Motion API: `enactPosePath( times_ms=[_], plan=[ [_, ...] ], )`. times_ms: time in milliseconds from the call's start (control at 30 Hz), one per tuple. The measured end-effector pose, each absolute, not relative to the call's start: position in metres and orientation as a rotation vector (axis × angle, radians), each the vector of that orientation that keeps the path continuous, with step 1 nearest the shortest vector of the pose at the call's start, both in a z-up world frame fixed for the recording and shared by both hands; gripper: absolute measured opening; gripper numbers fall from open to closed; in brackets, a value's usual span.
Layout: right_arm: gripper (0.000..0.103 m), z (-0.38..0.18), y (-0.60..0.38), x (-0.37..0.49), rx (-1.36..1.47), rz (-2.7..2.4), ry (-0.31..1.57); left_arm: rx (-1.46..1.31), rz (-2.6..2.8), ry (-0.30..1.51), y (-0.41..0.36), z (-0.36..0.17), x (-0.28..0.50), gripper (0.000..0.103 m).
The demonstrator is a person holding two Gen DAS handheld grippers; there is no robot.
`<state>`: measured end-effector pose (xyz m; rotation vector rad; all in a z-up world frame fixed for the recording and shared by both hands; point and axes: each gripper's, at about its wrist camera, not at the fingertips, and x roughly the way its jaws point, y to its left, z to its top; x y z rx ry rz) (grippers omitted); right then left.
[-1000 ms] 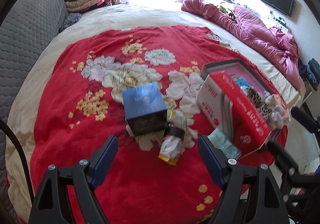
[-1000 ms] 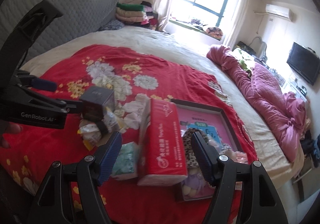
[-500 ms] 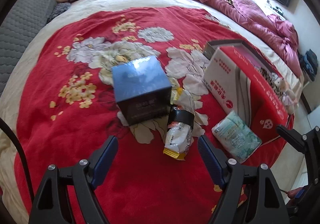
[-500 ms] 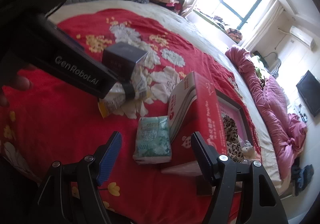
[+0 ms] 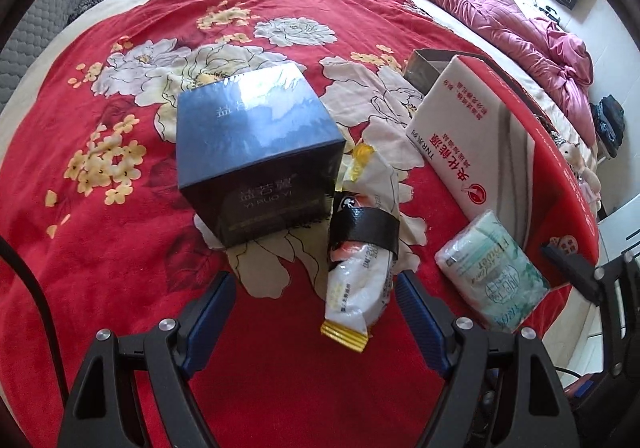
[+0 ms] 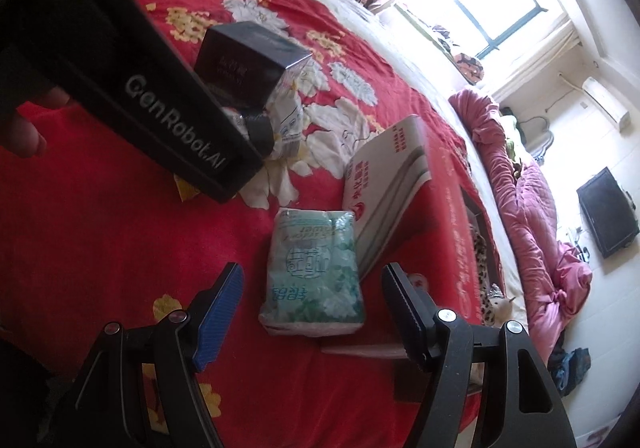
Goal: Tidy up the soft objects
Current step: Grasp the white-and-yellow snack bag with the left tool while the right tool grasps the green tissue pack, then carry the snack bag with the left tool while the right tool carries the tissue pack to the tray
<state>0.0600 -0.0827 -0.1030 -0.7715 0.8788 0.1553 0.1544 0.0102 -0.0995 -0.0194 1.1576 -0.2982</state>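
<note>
Both hand-held grippers wide: left (image 5: 316, 300) at taped packet (image 5: 362, 248), right (image 6: 310, 294) at tissue pack (image 6: 314, 272); "GenRobot.AI" on left body

My left black two-finger gripper w/ blue pads (image 5: 316, 302) hangs spread wide; right black blue-padded gripper (image 6: 312, 296) likewise agape, both angled down, empty.

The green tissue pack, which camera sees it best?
The right wrist view. The green tissue pack lies whole between the open right gripper fingers, printed face up. The left wrist view shows it off toward the right edge, beside the red and white pack.
</note>
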Motion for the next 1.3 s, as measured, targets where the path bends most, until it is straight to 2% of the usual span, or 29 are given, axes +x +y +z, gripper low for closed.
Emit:
enactPosePath(
  times_ms=[67, 133, 233, 300, 367, 400, 467, 767, 1100, 1300],
  plan=[
    [0.072, -0.108, -0.083, 0.062, -0.776, 0.156, 0.888, -0.031, -0.307, 1.163, 0.01, -0.102, 0.157, 0.081],
    [0.066, -0.112, -0.084, 0.066, -0.776, 0.157, 0.898, -0.035, -0.316, 1.164, 0.01, -0.104, 0.16, 0.081],
    [0.05, -0.117, -0.086, 0.068, -0.789, 0.134, 0.9, -0.043, -0.329, 1.163, 0.009, -0.106, 0.163, 0.08],
    [0.047, -0.116, -0.088, 0.067, -0.784, 0.138, 0.896, -0.049, -0.345, 1.164, 0.007, -0.107, 0.165, 0.077],
    [0.045, -0.114, -0.089, 0.068, -0.774, 0.14, 0.887, -0.056, -0.366, 1.168, 0.003, -0.108, 0.166, 0.058],
    [0.044, -0.111, -0.091, 0.068, -0.755, 0.146, 0.883, -0.062, -0.38, 1.169, 0.001, -0.108, 0.166, 0.053],
    [0.043, -0.105, -0.094, 0.068, -0.728, 0.151, 0.88, -0.069, -0.408, 1.17, -0.004, -0.108, 0.166, 0.037],
    [0.043, -0.051, -0.112, 0.059, -0.557, 0.155, 0.781, -0.102, -0.422, 1.128, 0.002, -0.091, 0.157, 0.036],
    [0.043, 0.015, -0.162, 0.06, -0.39, 0.063, 0.675, -0.027, -0.383, 0.983, -0.01, -0.012, 0.134, 0.036],
    [0.043, 0.041, -0.213, 0.054, -0.173, 0.066, 0.666, 0.011, -0.39, 0.913, -0.032, 0.029, 0.127, 0.036]
  ],
)
